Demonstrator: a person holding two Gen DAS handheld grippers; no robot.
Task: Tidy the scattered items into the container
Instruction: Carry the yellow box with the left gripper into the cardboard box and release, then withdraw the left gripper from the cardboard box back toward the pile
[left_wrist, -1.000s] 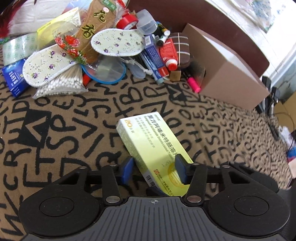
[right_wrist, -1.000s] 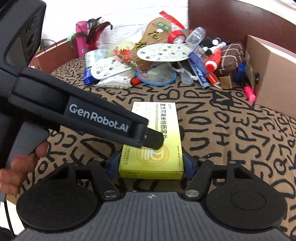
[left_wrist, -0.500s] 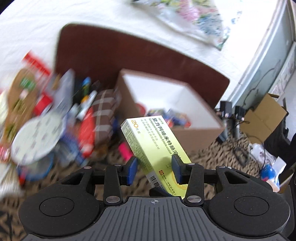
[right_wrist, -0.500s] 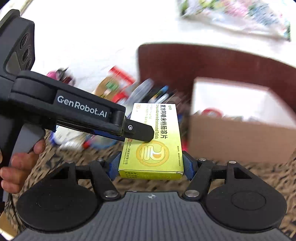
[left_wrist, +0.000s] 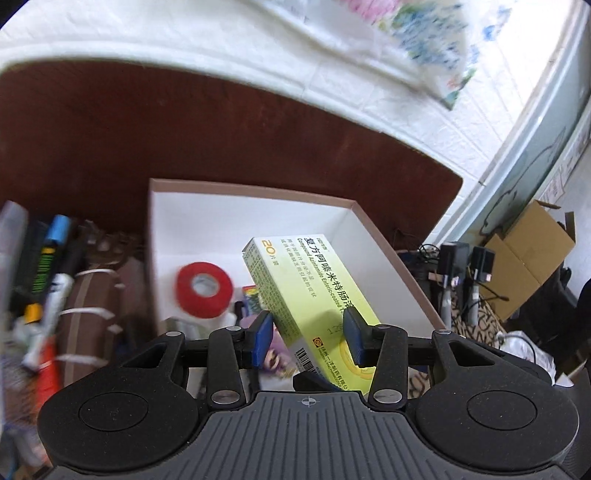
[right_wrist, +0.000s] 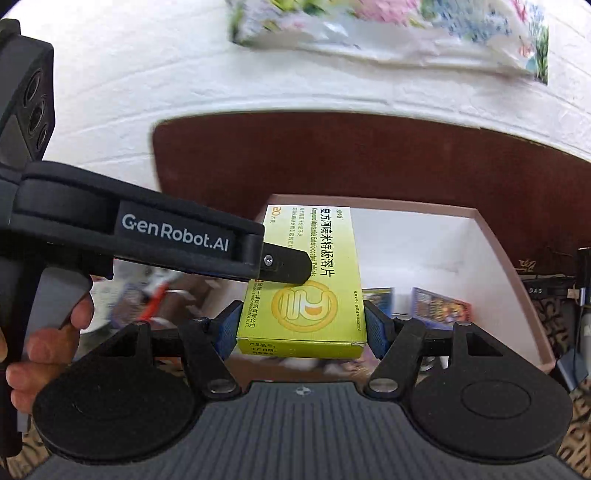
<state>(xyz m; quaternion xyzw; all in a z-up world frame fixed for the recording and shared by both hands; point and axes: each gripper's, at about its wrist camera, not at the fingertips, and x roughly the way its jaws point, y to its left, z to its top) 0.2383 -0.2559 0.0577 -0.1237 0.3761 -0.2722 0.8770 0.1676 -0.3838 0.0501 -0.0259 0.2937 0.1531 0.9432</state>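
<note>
A yellow-green medicine box (right_wrist: 306, 280) is held between the blue pads of my right gripper (right_wrist: 301, 326), which is shut on its near end. The same box (left_wrist: 310, 295) shows in the left wrist view, tilted, lying between the fingers of my left gripper (left_wrist: 306, 336), whose pads stand a little off its sides. The box hangs over the open cardboard container (left_wrist: 258, 221), white inside. The container's far wall (right_wrist: 413, 240) shows behind the box. My left gripper's body (right_wrist: 147, 236) crosses the right wrist view above the box.
Inside the container lie a red tape roll (left_wrist: 203, 290) and colourful packets (right_wrist: 439, 306). Left of it sits a pile with markers (left_wrist: 55, 266) and a brown checked pouch (left_wrist: 88, 314). A dark brown headboard (left_wrist: 184, 140) rises behind. A cardboard box (left_wrist: 528, 266) and cables lie far right.
Both grippers have carried the medicine box up off the patterned cloth and rightwards until it hangs over the open container. The scattered pile has slid out to the left.
</note>
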